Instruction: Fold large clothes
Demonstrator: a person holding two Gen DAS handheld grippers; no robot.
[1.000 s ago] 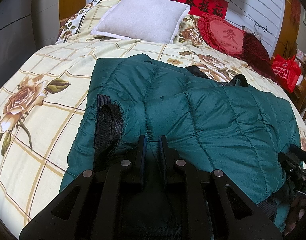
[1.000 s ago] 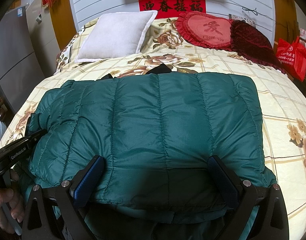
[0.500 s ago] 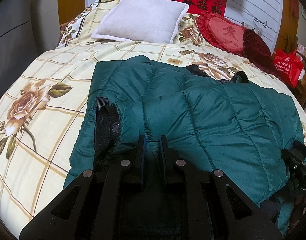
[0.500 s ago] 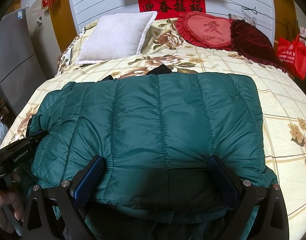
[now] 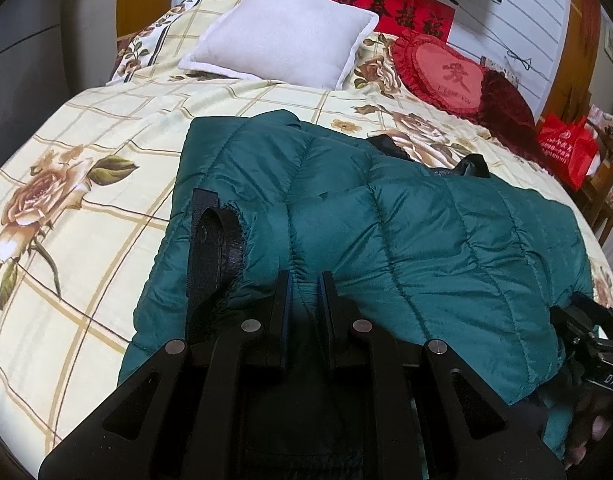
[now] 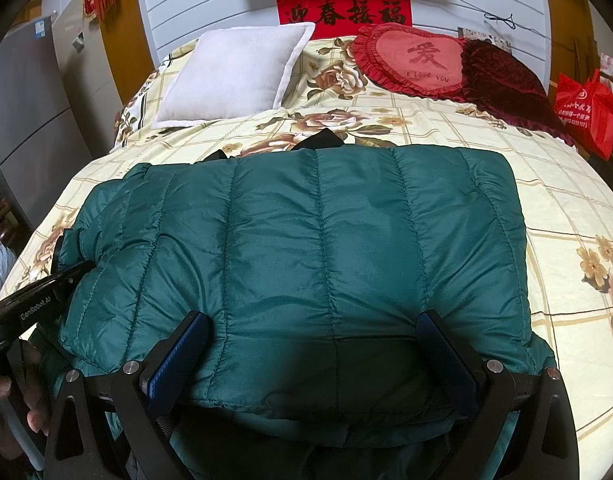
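Note:
A dark green quilted jacket (image 5: 426, 232) lies folded into a wide block on the floral bed sheet (image 5: 66, 128). A black cuff strap (image 5: 212, 240) sticks out at its left end. My left gripper (image 5: 306, 280) is shut on a pinch of the jacket's near edge beside that cuff. In the right wrist view the jacket (image 6: 306, 240) fills the middle. My right gripper (image 6: 314, 332) is open, its blue-padded fingers (image 6: 178, 352) standing wide apart over the jacket's near edge. A hand (image 6: 10, 400) holds the left tool at the left edge.
A white pillow (image 6: 234, 76), a red heart cushion (image 6: 410, 60) and a dark red cushion (image 6: 506, 80) lie at the head of the bed. A red bag (image 6: 586, 112) stands off the right side. Grey cabinets (image 6: 34, 112) line the left.

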